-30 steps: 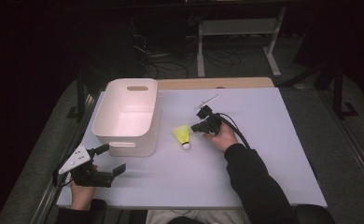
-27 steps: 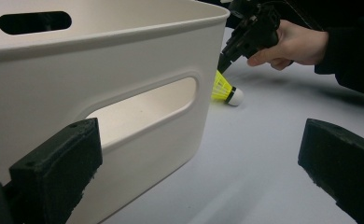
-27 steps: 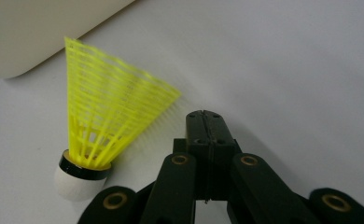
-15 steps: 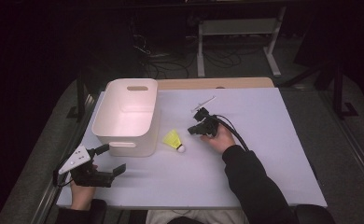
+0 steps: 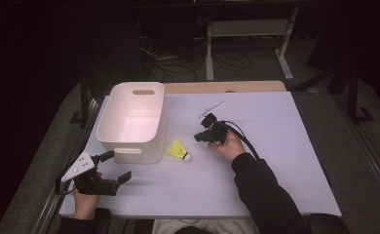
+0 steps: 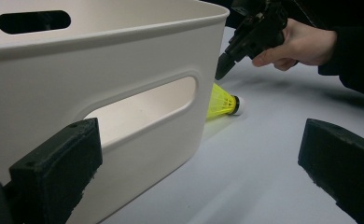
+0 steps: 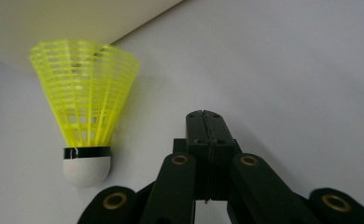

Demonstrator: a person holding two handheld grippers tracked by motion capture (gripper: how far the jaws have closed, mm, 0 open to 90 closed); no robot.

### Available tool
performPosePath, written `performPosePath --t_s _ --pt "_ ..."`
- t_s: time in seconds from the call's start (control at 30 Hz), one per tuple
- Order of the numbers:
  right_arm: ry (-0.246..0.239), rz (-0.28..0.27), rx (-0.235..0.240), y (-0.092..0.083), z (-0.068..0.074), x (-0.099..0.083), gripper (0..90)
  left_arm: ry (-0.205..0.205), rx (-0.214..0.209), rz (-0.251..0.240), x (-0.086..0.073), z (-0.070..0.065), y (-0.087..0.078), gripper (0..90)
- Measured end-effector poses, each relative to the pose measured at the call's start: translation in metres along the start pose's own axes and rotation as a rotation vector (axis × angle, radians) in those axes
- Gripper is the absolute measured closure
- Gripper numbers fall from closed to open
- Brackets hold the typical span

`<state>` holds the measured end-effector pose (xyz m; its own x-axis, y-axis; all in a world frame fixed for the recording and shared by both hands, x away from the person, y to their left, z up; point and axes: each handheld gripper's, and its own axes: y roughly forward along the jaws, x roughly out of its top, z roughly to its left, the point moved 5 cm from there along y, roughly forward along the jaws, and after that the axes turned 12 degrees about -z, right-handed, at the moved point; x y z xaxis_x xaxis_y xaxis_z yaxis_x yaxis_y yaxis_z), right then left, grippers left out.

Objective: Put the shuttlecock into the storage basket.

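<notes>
High view first: yellow shuttlecock [image 5: 177, 149] lying on its side on the white table [image 5: 275, 161], just beside the near right corner of the white bin [image 5: 132, 122], possibly touching its wall. Long axis slanted, white cork tip toward four o'clock, open skirt toward ten o'clock, up against the bin. Right gripper [image 5: 201, 137] near it, at about two o'clock from the shuttlecock, jaws pressed together and holding nothing, nose aimed down toward the cork end. Left gripper [image 5: 115, 166] well apart at about eight o'clock from it, jaws spread and empty, parked by the bin's near handle.

Right gripper view: closed black jaws [image 7: 206, 122] with the shuttlecock [image 7: 84, 109] off at ten o'clock, clear of the tips, cork nearest the camera, skirt pointing away toward the bin's edge.

Left gripper view: shuttlecock [image 6: 223, 101] peeking out past the bin's corner, right gripper [image 6: 224, 67] hanging just above it.

Judging from this: right hand plainly the nearer one; jaws need to spread before any pinch, then close across the slanted axis, likely near the cork.
</notes>
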<state>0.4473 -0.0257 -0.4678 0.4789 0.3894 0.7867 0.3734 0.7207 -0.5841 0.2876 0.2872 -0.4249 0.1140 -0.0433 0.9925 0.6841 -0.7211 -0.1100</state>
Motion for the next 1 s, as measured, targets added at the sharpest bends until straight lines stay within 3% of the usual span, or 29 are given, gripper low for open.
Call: performPosePath --t_s 1.0 --pt "-0.053 -0.029 0.048 -0.027 0.026 0.012 88.3 0.001 -0.001 0.001 0.000 0.000 0.000 0.0"
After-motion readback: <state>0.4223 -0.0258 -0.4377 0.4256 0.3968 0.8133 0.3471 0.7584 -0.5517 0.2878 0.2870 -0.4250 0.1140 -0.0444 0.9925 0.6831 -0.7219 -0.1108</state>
